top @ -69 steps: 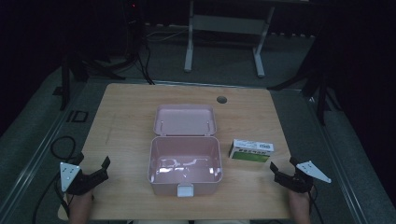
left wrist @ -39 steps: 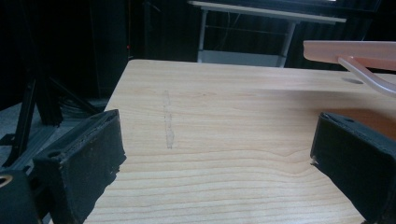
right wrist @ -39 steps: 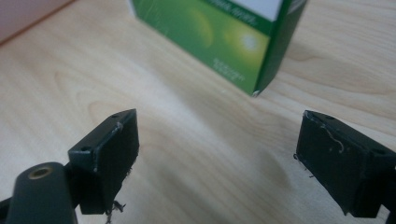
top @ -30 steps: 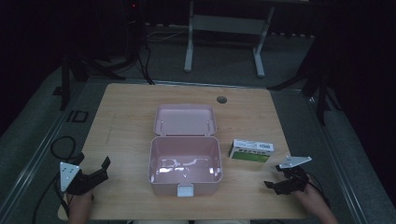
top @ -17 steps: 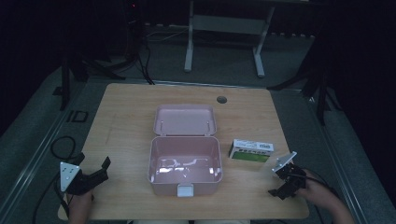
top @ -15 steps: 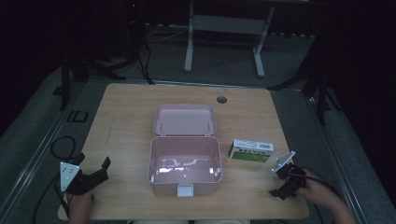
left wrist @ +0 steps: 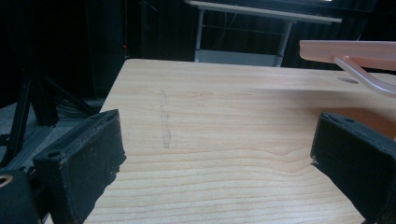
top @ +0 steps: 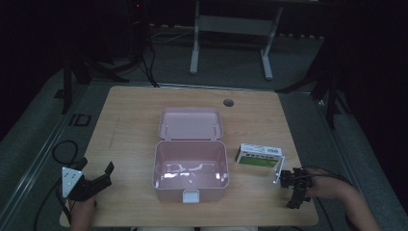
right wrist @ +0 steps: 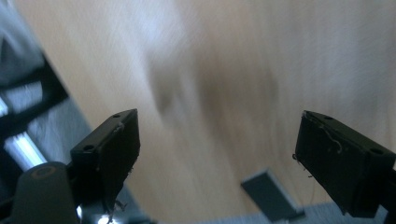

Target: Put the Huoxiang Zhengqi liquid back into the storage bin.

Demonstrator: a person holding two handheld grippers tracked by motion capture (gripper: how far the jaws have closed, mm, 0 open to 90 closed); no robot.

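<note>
Pink plastic box (top: 191,166): lying open between your tongs.
Left tongs (top: 96,179): gaping wide, holding nothing.
Right tongs (top: 291,190): gaping wide, gripping nothing.

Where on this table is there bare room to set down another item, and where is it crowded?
Free: the table's left side, between its edge and the open pink box, ahead of the left gripper; also the far strip beyond the lid. Crowded: the right front, where the carton lies beside the box with the right gripper close behind.

Open pink lunchbox (top: 190,169) mid-table, lid flat behind; small green-and-white carton (top: 258,156) just right, apart.
</note>
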